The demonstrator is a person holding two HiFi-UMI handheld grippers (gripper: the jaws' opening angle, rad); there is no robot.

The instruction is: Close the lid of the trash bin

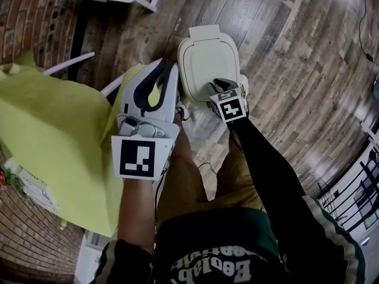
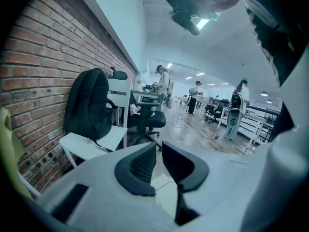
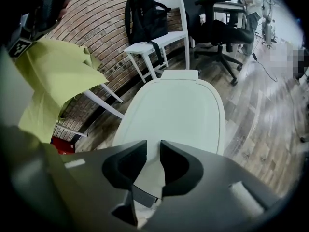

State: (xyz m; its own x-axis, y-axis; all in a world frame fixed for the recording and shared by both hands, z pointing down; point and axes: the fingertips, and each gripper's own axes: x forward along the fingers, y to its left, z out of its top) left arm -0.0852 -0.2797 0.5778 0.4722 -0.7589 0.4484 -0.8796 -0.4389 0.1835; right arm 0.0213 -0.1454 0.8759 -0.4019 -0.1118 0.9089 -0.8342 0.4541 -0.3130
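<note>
R hand-held gripper (image 3: 153, 146) is held low over the front edge of the lid (image 3: 174, 110). Jaws are slightly apart, nothing clamped; contact w/ lid can't be told. L hand-held gripper (image 2: 159, 151) is held alongside, jaws a narrow gap apart, empty. Lid is seen shut on the white trash bin (image 1: 207, 64), set on wood floor (image 1: 284, 52). Further back: black backpack (image 3: 145, 13) on white chair (image 3: 159, 42), brick wall (image 3: 96, 18).

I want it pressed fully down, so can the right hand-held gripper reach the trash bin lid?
Likely yes: the right hand-held gripper hangs over the lid at its near edge, nothing between.
</note>
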